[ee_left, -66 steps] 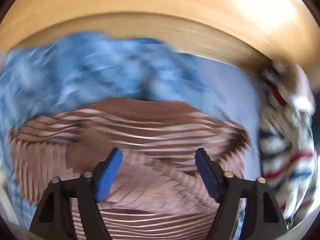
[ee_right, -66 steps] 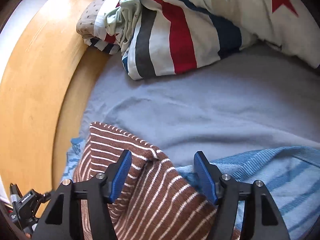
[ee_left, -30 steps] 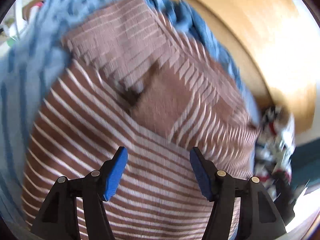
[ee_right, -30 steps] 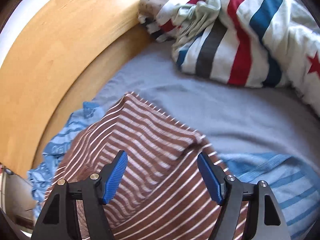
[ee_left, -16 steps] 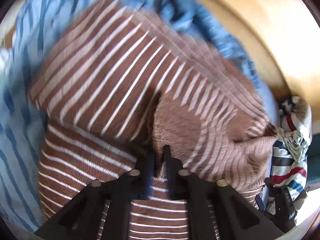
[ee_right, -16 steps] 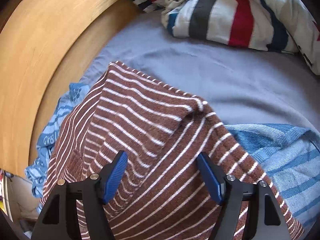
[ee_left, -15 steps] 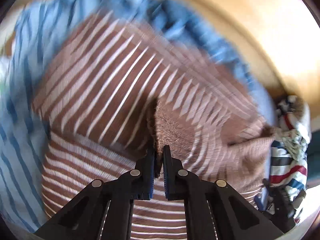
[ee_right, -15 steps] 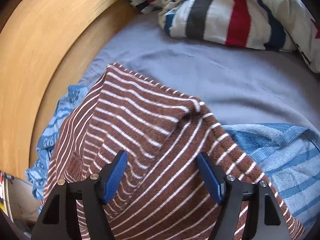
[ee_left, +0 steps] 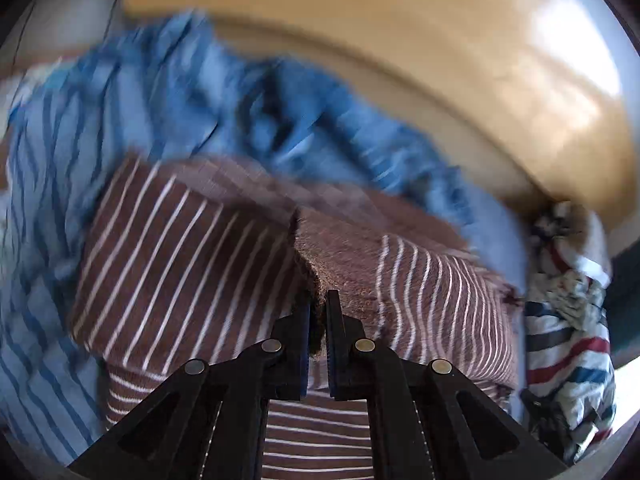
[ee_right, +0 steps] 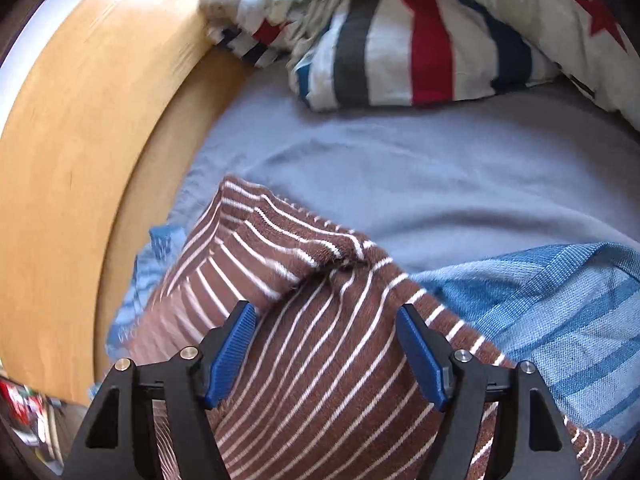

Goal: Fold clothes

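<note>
A brown sweater with thin white stripes (ee_left: 192, 256) lies on the bed over blue striped clothes (ee_left: 64, 184). My left gripper (ee_left: 318, 312) is shut on a raised fold of the brown sweater, lifting it into a ridge. In the right wrist view the same sweater (ee_right: 320, 360) bulges up between the fingers of my right gripper (ee_right: 326, 344), which is open and empty just above it. A blue striped garment (ee_right: 560, 312) lies to its right on the grey sheet (ee_right: 440, 168).
A wooden bed frame (ee_right: 80, 140) curves along the left and also shows in the left wrist view (ee_left: 440, 40). A striped duvet with red stars (ee_right: 420, 32) is bunched at the head of the bed (ee_left: 568, 340).
My left gripper closed on a fold of the brown sweater and has swung round with it, pulling it up. My right gripper stayed open over the sweater, shifting only slightly.
</note>
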